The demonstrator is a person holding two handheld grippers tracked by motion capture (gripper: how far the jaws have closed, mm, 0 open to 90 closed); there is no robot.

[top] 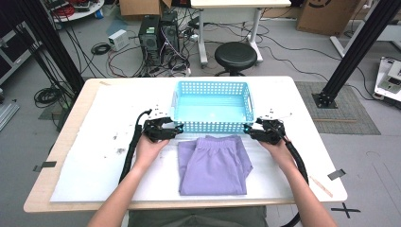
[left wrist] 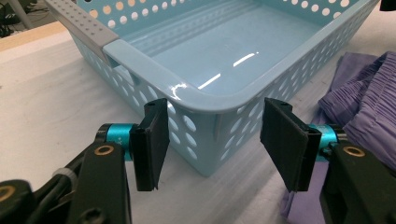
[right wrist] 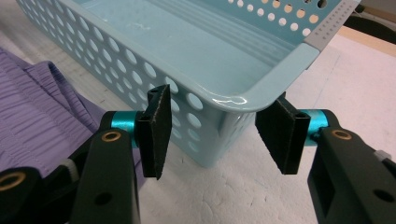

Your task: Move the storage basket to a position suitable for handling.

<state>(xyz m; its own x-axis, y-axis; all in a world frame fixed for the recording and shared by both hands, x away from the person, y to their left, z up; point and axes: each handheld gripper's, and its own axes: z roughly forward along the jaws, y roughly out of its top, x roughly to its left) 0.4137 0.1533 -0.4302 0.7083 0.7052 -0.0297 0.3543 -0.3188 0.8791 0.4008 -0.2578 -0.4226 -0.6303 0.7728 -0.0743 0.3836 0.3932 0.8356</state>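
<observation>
A light blue perforated basket [top: 211, 87] stands empty at the middle of the table, with folded purple shorts [top: 213, 164] lying just in front of it. My left gripper [top: 176, 128] is at the basket's near left corner [left wrist: 205, 105], jaws open on either side of that corner without touching it. My right gripper [top: 249, 128] is at the near right corner [right wrist: 224, 100], open the same way. The purple shorts [left wrist: 364, 102] show at the right of the left gripper view, and the shorts [right wrist: 42, 107] lie at the left of the right gripper view.
A white mat [top: 94, 156] covers the wooden table. Beyond the far edge are a black stool [top: 235, 54], computer towers [top: 158, 33] and cables on the floor. Black frame posts [top: 359, 47] stand at both sides.
</observation>
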